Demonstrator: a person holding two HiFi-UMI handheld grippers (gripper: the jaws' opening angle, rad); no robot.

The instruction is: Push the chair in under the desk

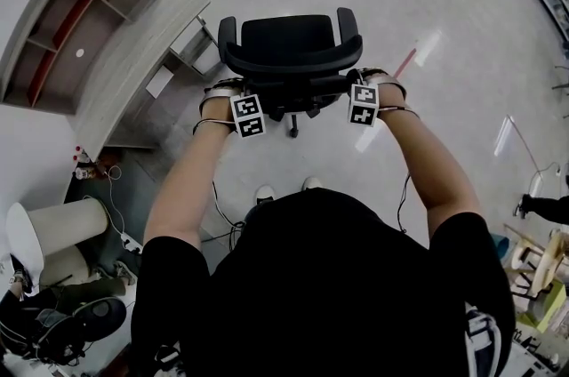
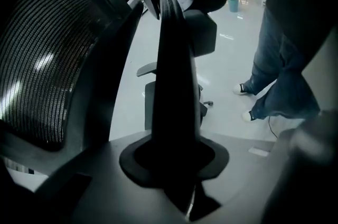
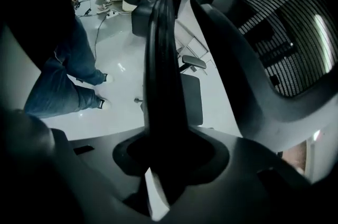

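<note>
The black office chair [image 1: 290, 53] stands on the pale floor to the right of the grey wooden desk [image 1: 133, 55], its back toward me. My left gripper [image 1: 233, 97] holds the left end of the backrest's top edge and my right gripper [image 1: 360, 91] holds the right end. In the left gripper view the jaws [image 2: 174, 159] are closed around the black backrest rim [image 2: 171, 59], with the mesh back [image 2: 37, 59] at left. In the right gripper view the jaws [image 3: 169, 157] clamp the same rim [image 3: 161, 48], with the mesh [image 3: 285, 33] at right.
A shelf unit [image 1: 71, 20] stands behind the desk at upper left. A white cylindrical bin [image 1: 53, 228] and cables lie at lower left. My shoes [image 1: 264, 193] are just behind the chair base. A red strip [image 1: 404, 62] marks the floor to the right.
</note>
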